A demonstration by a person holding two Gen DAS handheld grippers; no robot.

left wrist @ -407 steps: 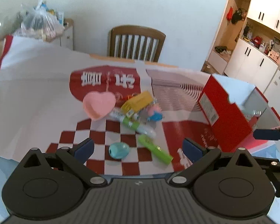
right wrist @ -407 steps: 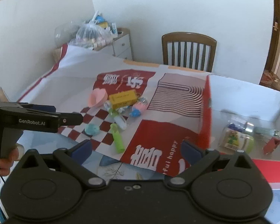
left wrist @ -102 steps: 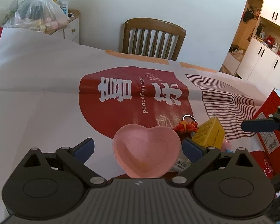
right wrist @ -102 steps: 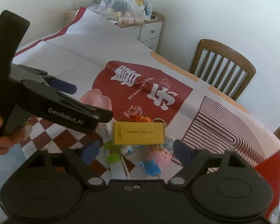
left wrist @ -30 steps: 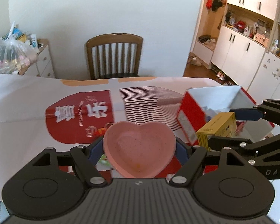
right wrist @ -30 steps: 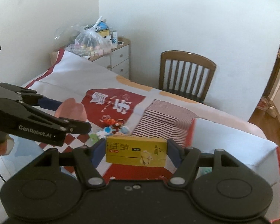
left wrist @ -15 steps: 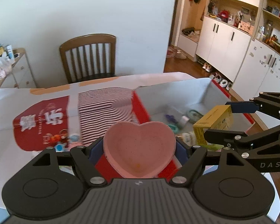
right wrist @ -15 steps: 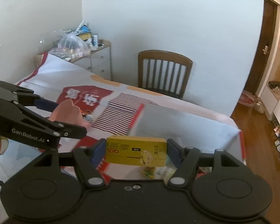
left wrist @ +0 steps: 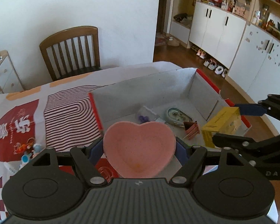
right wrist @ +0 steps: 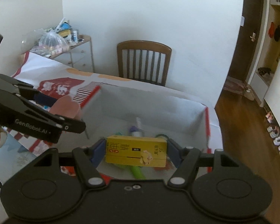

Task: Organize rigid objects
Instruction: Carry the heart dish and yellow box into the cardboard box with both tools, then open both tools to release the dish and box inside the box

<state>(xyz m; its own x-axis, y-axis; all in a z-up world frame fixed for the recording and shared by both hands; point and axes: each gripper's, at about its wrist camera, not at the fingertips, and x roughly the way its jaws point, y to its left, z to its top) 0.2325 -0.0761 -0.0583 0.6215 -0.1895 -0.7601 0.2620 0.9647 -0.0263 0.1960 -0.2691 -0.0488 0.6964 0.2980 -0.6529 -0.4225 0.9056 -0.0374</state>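
Dish [left wrist: 139, 147] and carton [right wrist: 136, 153] now hang over the open box [left wrist: 205, 78] — a second ago I had them above the cloth. Left gripper [left wrist: 139, 149] clamps the dish, right gripper [right wrist: 136, 154] clamps the carton — release comes next, I judge.

Inside the red cardboard box [right wrist: 206, 123], in the right wrist view, the contents are smeared by motion blur; the yellow carton [right wrist: 136, 153] covers most of them, so a green tube [right wrist: 137, 171] shows only partly below it. In the left wrist view the pink heart-shaped dish [left wrist: 139, 149] hides the box's near wall, and the keychain trinkets [left wrist: 29, 150] left of the box are too small to identify
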